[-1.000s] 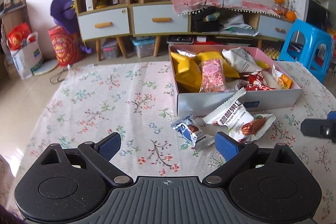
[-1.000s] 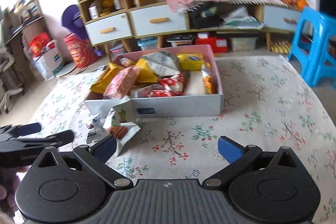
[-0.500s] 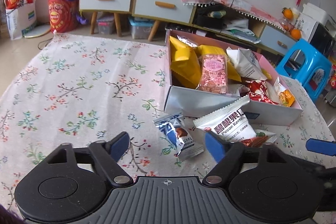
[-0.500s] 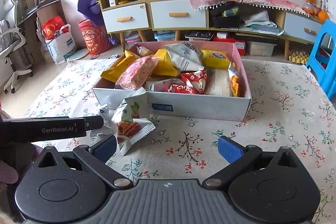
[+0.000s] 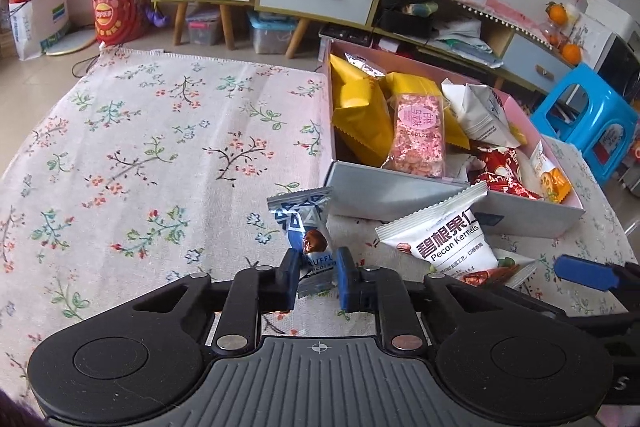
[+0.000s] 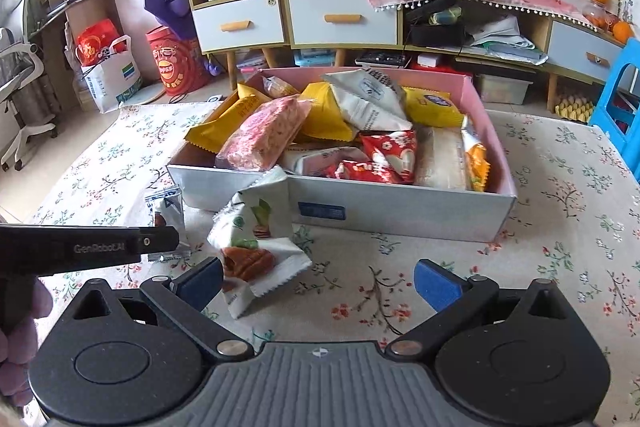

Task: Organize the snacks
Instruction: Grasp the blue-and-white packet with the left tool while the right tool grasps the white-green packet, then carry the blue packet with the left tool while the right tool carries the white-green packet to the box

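Left wrist view: the left gripper (image 5: 318, 281) tilts down at the floral cloth (image 5: 160, 155), its blue pads pinching the lower end of the blue truffle pack (image 5: 306, 227), which lies just in front of the box (image 5: 400, 199); the pecan bag (image 5: 448, 239) leans on the box wall to its right. Right wrist view: the right gripper (image 6: 318, 281) angles down too, jaws spread wide, nothing between the pads, the pecan bag just beside its left pad (image 6: 200, 281), the box of snacks behind
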Demonstrator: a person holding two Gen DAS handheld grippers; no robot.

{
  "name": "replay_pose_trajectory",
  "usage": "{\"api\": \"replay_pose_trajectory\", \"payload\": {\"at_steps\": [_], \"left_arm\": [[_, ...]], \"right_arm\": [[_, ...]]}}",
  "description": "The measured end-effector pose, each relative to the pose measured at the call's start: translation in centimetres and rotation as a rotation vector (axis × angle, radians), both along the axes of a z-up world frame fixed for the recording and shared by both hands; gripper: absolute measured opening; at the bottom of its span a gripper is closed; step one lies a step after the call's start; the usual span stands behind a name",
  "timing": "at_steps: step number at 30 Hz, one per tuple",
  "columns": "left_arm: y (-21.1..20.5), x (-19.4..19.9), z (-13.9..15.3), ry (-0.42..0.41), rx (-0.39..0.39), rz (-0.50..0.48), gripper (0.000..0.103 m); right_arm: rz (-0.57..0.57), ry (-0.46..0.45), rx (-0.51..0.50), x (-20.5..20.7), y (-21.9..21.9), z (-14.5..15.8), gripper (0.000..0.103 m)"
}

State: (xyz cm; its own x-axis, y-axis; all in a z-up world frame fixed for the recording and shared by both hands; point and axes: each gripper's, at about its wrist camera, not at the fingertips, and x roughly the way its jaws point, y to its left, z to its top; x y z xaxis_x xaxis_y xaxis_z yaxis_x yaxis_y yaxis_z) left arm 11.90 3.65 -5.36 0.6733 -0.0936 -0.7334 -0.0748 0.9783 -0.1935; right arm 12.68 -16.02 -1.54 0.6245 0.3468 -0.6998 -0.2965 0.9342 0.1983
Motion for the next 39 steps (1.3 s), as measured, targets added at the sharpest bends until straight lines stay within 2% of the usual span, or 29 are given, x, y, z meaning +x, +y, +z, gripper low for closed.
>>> {"api": "replay_pose_trajectory", "payload": {"at_steps": [2, 5, 7, 9, 12, 13, 15, 16, 17, 19, 22, 28, 30, 32, 34, 39], "left_arm": [[0.2, -0.2, 0.2, 0.002, 0.01, -0.011, 0.009], [0.8, -0.5, 0.3, 0.008, 0.016, -0.014, 0.009], [1.4, -0.8, 0.3, 0.003, 0.006, -0.019, 0.009], [1.8, -1.0, 0.4, -0.017, -0.004, -0.04, 0.011], [2.2, -1.2, 0.5, -0.04, -0.005, -0.067, 0.02], [2.4, -1.3, 0.4, -0.044, -0.008, -0.071, 0.027], [2.4, -1.3, 0.3, -0.055, -0.007, -0.069, 0.042], [2.3, -1.2, 0.2, -0.061, -0.005, -0.065, 0.052], [2.2, -1.1, 0.1, -0.067, -0.005, -0.062, 0.056], [1.9, -0.8, -0.1, -0.065, -0.006, -0.055, 0.057], [1.1, -0.2, -0.3, -0.057, -0.007, -0.053, 0.057], [0.1, 0.8, -0.9, -0.039, 0.04, -0.028, 0.055], [0.1, 0.8, -1.1, -0.044, 0.046, -0.006, 0.05], [0.1, 0.8, -1.1, -0.049, 0.06, 0.011, 0.034], [0.2, 0.7, -1.1, -0.049, 0.066, 0.018, 0.025], [0.5, 0.5, -0.8, -0.048, 0.047, 0.023, 0.018]], "right_arm": [[0.006, 0.002, 0.002, 0.1, 0.4, 0.0, 0.092], [0.01, -0.001, -0.006, 0.2, 1.2, 0.1, 0.09], [0.015, -0.003, -0.011, 0.2, 1.7, 0.0, 0.086], [0.028, -0.003, -0.02, 0.3, 2.2, -0.1, 0.074], [0.042, -0.008, -0.035, 0.4, 2.7, -0.1, 0.062], [0.046, -0.009, -0.035, 0.4, 2.8, 0.0, 0.059], [0.058, -0.009, -0.034, 0.4, 3.0, 0.1, 0.047], [0.067, -0.008, -0.031, 0.4, 3.2, 0.2, 0.042], [0.077, -0.003, -0.026, 0.3, 3.3, 0.2, 0.037], [0.076, 0.015, 0.005, 0.5, 3.1, 0.5, 0.033], [0.049, 0.056, 0.069, 0.8, 2.5, 0.8, 0.031], [0.027, 0.069, 0.084, 0.4, 1.4, 1.2, 0.03], [0.023, 0.064, 0.083, 0.3, 0.9, 1.3, 0.03], [0.016, 0.064, 0.082, 0.2, 0.4, 1.4, 0.03], [0.009, 0.066, 0.084, 0.2, 0.0, 1.4, 0.03], [-0.002, 0.07, 0.085, 0.3, -1.0, 1.5, 0.03]]}}
